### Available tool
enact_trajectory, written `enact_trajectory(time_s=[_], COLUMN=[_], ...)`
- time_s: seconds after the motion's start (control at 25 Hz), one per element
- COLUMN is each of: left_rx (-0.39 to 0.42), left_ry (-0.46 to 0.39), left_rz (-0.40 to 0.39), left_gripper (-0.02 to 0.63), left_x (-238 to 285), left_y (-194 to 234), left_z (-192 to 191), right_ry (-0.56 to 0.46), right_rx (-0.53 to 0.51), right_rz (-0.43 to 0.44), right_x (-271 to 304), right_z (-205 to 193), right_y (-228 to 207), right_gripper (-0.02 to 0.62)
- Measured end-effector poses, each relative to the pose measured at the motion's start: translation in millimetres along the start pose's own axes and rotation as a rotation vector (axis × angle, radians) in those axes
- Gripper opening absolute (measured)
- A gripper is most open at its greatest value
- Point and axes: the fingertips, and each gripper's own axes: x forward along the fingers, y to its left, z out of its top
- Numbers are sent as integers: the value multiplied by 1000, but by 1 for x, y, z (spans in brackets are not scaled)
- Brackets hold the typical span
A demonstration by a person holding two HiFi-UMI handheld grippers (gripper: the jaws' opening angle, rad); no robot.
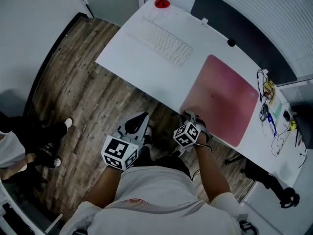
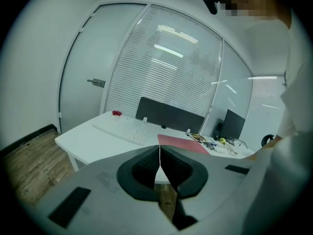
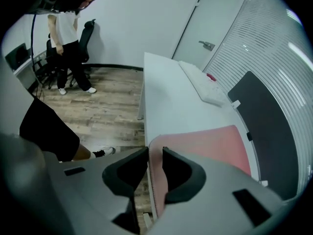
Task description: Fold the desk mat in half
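Lying flat and unfolded, the one pink desk mat [image 1: 222, 98] sits on the white desk [image 1: 142, 62], along its front edge and toward its right end. The head view hides the mat's near left corner under the right gripper [image 1: 190, 116]. In the right gripper view that gripper [image 3: 155, 153] has its jaws a little apart, one on either side of the desk's front edge, with the mat's [image 3: 205, 143] rounded corner in the gap; neither jaw visibly presses on it. The left gripper [image 1: 143, 117] hangs off the desk, in front of its front edge and over the wooden floor [image 1: 73, 92]. Its own view [image 2: 160, 148] shows the jaws clenched tip to tip with nothing between them. Each gripper carries one marker cube, two in all. One white keyboard [image 1: 166, 42] lies well apart from the mat toward the desk's left end, and one small red thing [image 1: 162, 3], too small to identify, sits at the back left corner. A dark panel [image 1: 234, 28] runs along the back edge. At the right end a tangle of cables and small bits [image 1: 271, 106] lies just beside the mat, too fine to sort or count, and the picture cuts off that end of the desk. Another person [image 3: 68, 43] stands on the floor beside a chair [image 3: 89, 31], well apart from the desk.
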Motion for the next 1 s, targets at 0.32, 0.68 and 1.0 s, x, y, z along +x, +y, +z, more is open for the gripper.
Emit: enact_trajectory(time_s=[0.32, 0.68, 1.0], left_rx=[29, 90, 178], left_ry=[4, 17, 16], left_rz=[-32, -132, -267], left_gripper=[15, 15, 15], left_x=[9, 32, 65], left_y=[-23, -85, -182], left_z=[6, 12, 19], right_ry=[-82, -187, -218], right_rx=[96, 389, 633], right_rz=[-1, -102, -219], right_x=[-17, -65, -116], right_z=[1, -49, -150], right_y=[-8, -50, -83], right_gripper=[67, 63, 61])
